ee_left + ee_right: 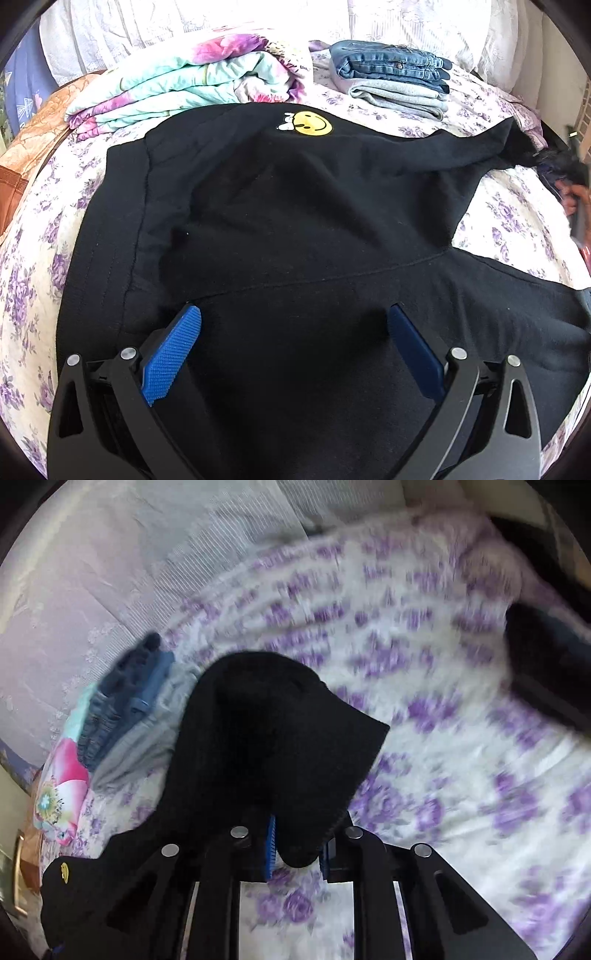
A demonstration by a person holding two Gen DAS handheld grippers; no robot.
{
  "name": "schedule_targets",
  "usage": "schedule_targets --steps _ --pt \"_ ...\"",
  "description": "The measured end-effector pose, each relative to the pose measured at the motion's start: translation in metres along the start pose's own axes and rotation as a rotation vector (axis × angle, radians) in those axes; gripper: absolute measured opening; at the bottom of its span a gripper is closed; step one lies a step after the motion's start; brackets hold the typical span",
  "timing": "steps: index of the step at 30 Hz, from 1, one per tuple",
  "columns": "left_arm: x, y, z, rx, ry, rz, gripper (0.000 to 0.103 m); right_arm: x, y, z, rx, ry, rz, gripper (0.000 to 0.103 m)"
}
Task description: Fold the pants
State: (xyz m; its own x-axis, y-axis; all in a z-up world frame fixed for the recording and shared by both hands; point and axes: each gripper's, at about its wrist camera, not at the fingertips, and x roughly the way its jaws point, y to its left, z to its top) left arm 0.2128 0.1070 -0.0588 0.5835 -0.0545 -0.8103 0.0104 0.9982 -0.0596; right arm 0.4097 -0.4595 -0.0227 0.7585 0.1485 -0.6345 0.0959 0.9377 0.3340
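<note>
r gripper (297,843) jaws clamp black pants (258,738) cuff

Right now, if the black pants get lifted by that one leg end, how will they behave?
Probably floppy: the black pants sag in soft wrinkles on the bed sheet. The leg end droops over the right gripper pinching it. The thick knit likely won't slip.

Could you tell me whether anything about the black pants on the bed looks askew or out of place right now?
Yes: the black pants lie rumpled rather than flat on the floral bedsheet, legs splayed apart. One leg end is bunched up off the sheet in the right gripper. The left gripper is open above the fabric.
</note>
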Motion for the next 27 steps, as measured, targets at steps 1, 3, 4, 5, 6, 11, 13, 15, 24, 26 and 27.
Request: schedule_targets --steps 1,3,4,5,6,11,13,15,24,26,27 --pt "0.0 0.0 0.0 0.002 0.0 0.003 0.099 -0.019 -0.002 0.008 -0.006 -0.029 -0.022 0.018" --pt "0.0 -0.001 0.0 0.007 -0.002 0.008 0.099 -0.056 -0.014 0.024 -0.013 -0.064 -0.063 0.018" --pt "-0.001 -0.002 -0.001 0.009 -0.005 0.011 0.099 -0.067 -0.02 0.029 -0.014 -0.065 -0.094 0.018" --pt "-0.001 -0.002 -0.001 0.01 -0.008 0.013 0.099 -0.077 -0.027 0.033 -0.014 -0.062 -0.148 0.018" --pt "-0.002 -0.003 -0.001 0.012 -0.013 0.019 0.099 -0.081 -0.035 0.035 -0.007 -0.052 -0.19 0.018" --pt "-0.007 -0.005 0.001 0.025 -0.024 0.038 0.099 -0.05 -0.066 0.012 -0.026 0.178 -0.48 0.06" --pt "-0.016 -0.006 0.004 0.052 -0.047 0.066 0.099 -0.041 -0.069 -0.002 -0.059 0.237 -0.594 0.064" --pt "-0.029 -0.003 0.008 0.085 -0.087 0.101 0.099 -0.049 -0.06 -0.012 -0.062 0.217 -0.598 0.064" --pt "-0.009 0.05 0.069 0.124 -0.095 0.161 0.099 -0.073 0.079 -0.084 -0.386 0.188 -0.085 0.065" --pt "0.02 0.053 0.079 0.131 -0.008 0.112 0.099 -0.064 0.111 -0.112 -0.451 0.217 0.045 0.066" --pt "0.04 0.058 0.085 0.12 0.044 0.129 0.099 -0.055 0.126 -0.125 -0.473 0.244 0.088 0.067"
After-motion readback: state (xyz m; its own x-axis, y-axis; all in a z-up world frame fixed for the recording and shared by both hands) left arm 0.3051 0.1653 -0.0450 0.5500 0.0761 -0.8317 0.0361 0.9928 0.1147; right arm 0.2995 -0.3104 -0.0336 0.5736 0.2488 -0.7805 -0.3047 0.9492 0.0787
